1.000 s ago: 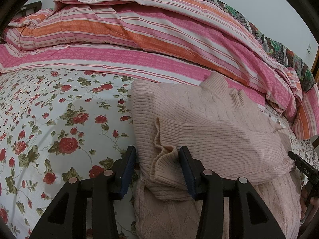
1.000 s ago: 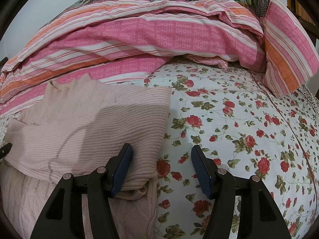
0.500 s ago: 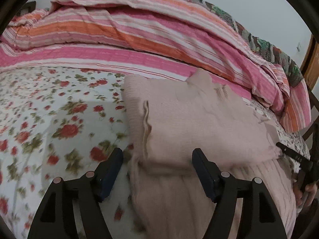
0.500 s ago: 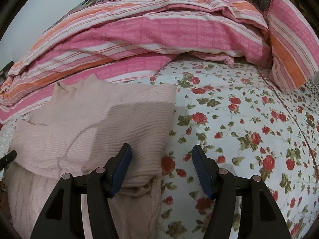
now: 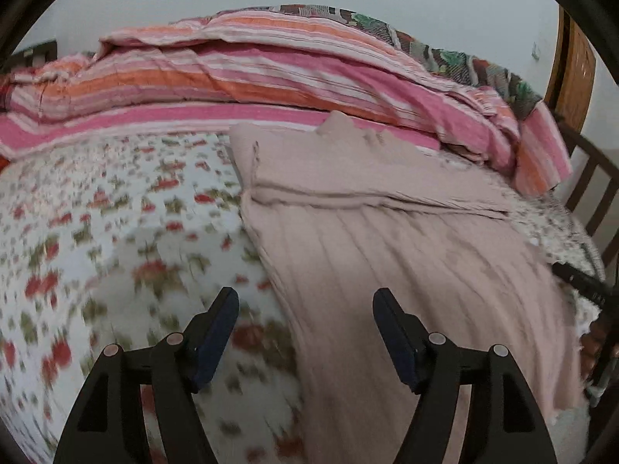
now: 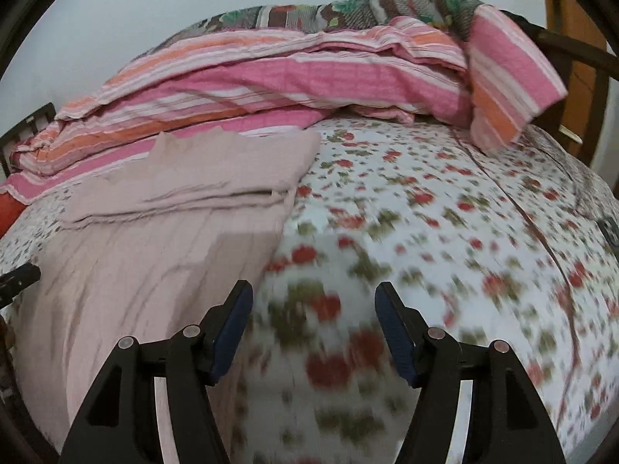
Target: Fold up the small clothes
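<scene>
Both the left gripper (image 5: 305,305) and right gripper (image 6: 313,301) hang released, jaws just widened and empty, over a ribbed pale-pink knit sweater (image 5: 387,239) on the rose-printed bedsheet (image 6: 425,212).

Soft, even indoor light fills both views, dim rather than bright, with no glare anywhere. Motion blur smears the floral sheet (image 5: 116,239) in the left wrist view, roses turned to streaks, worst low in the frame. Same story on the right, where the sheet (image 6: 425,232) blurs heavily near the lens. The striped quilt (image 5: 271,77) farther back holds a bit sharper. A grey shadow falls across the pink sweater (image 6: 162,263) at its right edge. Fisheye bending curves the bed, and black vignette rings every corner. The gripper fingers (image 6: 232,324) stay crisp.
</scene>
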Tool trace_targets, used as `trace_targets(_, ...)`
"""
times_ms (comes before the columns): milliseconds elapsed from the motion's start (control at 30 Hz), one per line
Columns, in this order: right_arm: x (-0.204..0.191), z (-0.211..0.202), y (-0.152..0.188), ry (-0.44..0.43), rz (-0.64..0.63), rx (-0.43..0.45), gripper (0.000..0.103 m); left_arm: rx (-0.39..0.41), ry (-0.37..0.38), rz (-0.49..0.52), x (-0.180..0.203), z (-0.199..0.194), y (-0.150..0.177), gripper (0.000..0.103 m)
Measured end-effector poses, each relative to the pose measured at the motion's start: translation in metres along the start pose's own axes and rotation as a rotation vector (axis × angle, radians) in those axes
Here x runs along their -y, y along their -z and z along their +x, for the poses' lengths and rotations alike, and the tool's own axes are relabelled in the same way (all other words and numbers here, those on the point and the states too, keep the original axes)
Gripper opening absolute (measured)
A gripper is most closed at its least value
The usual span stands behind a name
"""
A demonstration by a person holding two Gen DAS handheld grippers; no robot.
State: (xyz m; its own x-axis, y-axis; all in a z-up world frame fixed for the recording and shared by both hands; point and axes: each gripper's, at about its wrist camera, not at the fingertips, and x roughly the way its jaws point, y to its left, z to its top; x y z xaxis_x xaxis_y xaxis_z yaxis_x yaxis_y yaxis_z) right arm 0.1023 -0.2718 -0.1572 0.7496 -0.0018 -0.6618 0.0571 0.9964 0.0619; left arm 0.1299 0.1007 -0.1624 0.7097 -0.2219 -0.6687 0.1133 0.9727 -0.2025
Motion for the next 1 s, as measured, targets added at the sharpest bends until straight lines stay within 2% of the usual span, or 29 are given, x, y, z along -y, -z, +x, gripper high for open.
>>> trace_targets(167, 0.010, -0.026, 0.023, -0.073, 0.070, -0.022, 0.062, -0.008, 0.084, -0.069, -0.002, -0.024, 0.027, 0.069)
trace_targets(400, 0.000, -0.068, 0.065, -0.229, 0.071, -0.022, 0.062, -0.014, 0.115, -0.074, 0.001, -0.058, 0.072, 0.062)
trace_targets(500, -0.013, -0.074, 0.077, -0.231, 0.019, -0.026, 0.061, -0.021, 0.126, -0.099, -0.004, -0.065, 0.087, 0.062)
trace_targets(567, -0.017, -0.072, 0.084, -0.224, 0.006, -0.038, 0.061, -0.035, 0.134, -0.109, -0.005, -0.064, 0.093, 0.054)
trace_targets(733, -0.024, -0.058, 0.098, -0.202, -0.011, -0.076, 0.046, -0.044, 0.185, -0.133, -0.002, -0.057, 0.098, 0.052)
trace_targets(900, -0.020, -0.045, 0.095, -0.241, 0.053, -0.089, 0.040, -0.030, 0.219, -0.175, 0.001, -0.049, 0.089, 0.047)
trace_targets(1000, -0.023, -0.044, 0.094, -0.246, 0.045, -0.091, 0.031, -0.044, 0.252, -0.216, 0.001, -0.046, 0.086, 0.046)
